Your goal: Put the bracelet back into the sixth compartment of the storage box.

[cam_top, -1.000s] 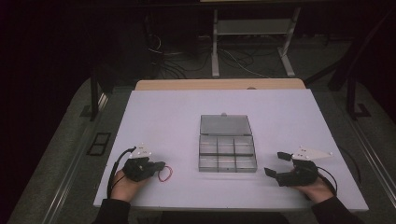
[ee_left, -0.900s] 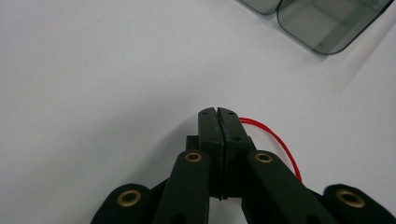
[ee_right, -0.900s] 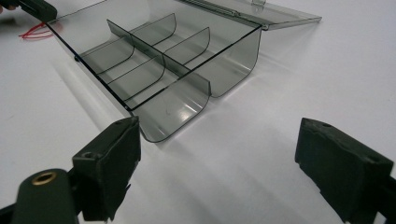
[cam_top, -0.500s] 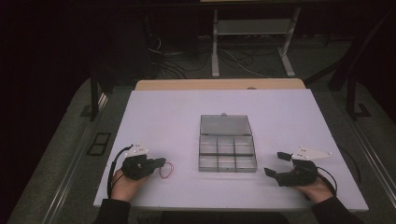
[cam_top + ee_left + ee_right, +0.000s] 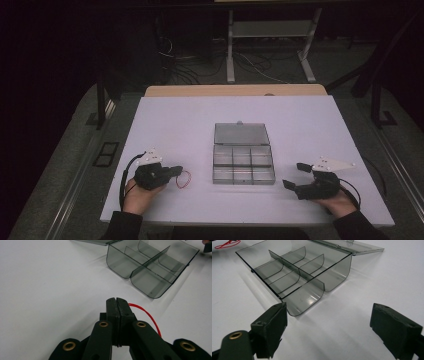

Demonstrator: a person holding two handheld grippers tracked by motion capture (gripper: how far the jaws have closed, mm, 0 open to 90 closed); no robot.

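on the white counter [image 5: 165,125], dead centre, sits the clear plastic box [image 5: 243,165], and everything lines up around it. its lid [image 5: 241,133] is flung open and lies flat on the far side of the box, hinged along the back edge. the tray part is split by dividers into six little compartments, and from up high they look bare.

over to the left of the box, the left gripper [image 5: 175,171] is low on the counter in the person's left hand [image 5: 138,194], pointing toward the box. its fingers [image 5: 111,312] are pressed tight together, and look at that: a thin red wire [image 5: 183,179] loops out from the tips on the side nearer the box. in the left gripper view the red wire [image 5: 147,316] curls out from right beside the closed tips and runs back down past them; the end looks pinched between them. the loop lies on the counter just short of the box, not touching it.

swing to the right of the box and there's the right gripper [image 5: 293,176], held in the right hand [image 5: 341,204], aimed at the box's right front corner. its fingers [image 5: 395,327] are spread wide with nothing between them, bare counter showing in the gap. in the right gripper view the box [image 5: 294,277] sits just beyond the tips, near but apart.

black cables trail back from both grippers toward the near edge of the counter.
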